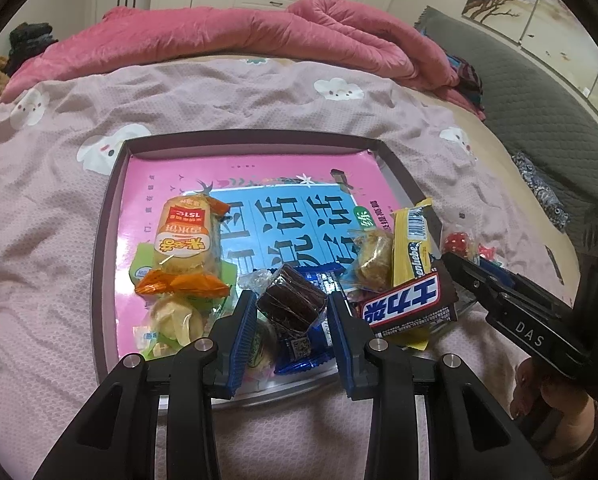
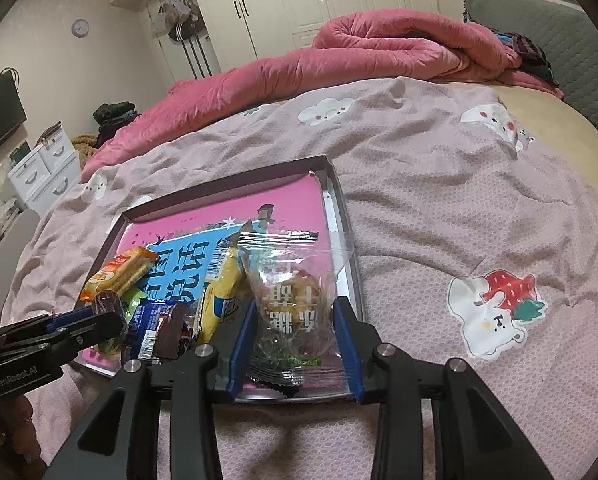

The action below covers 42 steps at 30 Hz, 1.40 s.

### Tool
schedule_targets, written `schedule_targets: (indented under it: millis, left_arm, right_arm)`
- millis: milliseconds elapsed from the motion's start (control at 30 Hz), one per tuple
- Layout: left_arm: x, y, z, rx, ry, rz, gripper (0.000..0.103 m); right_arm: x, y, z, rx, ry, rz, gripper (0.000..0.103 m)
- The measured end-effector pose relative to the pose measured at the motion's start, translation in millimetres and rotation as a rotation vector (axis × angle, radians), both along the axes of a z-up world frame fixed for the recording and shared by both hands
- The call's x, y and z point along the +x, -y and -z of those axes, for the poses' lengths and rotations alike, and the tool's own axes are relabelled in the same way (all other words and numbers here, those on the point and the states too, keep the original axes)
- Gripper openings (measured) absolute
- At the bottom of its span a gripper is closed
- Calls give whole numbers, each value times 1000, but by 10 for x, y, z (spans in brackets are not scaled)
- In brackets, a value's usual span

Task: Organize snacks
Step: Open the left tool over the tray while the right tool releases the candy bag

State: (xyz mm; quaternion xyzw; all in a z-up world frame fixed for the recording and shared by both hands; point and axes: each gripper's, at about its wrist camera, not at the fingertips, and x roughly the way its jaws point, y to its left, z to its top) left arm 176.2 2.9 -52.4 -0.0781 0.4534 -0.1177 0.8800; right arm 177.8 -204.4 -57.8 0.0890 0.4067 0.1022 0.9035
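Note:
A shallow box tray with a pink and blue lining lies on the bed and holds several wrapped snacks. My left gripper is shut on a dark brown cake in clear wrap, held just above the tray's near edge. An orange-wrapped rice cracker, a yellow bar and a Snickers bar lie around it. My right gripper is shut on a clear packet with a round pastry, over the tray's right near corner. The left gripper also shows in the right wrist view.
The pink-grey bedsheet with cartoon prints spreads all around the tray. A rolled pink quilt lies at the far side. A grey headboard cushion is at the right. White wardrobes and drawers stand beyond the bed.

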Motion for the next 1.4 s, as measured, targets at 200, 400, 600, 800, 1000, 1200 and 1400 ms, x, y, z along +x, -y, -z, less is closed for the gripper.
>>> schedule_targets:
  millis: [200,400,600,800,1000,1200,1400]
  left_arm:
    - [19,5,16,-9,-3,2,37]
    - [13,10,15,-20,-3,6,38]
    - [-3,1,-31,-34,10,6,54]
    - [-65,-14,-113,-34,23,2,65]
    - [-159,-49,-235,-26,39,-9,70]
    - [-282,-110,-351,-6,56,-37,75]
    - [-457,-121,-413,21,65,-50,79]
  right_arm:
    - [-40,38,-16,8,1,14,40]
    - [-59,79,-52,19,8,23,41]
    - [-94,98,-116,29,20,27,43]
    - [-165,96,-227,28,46,24,44]
    - [-259,59,-355,6,80,14,53]
    - [-376,6,-507,-19,119,-2,57]
    - [-548,-78,-642,-60,167,-26,69]
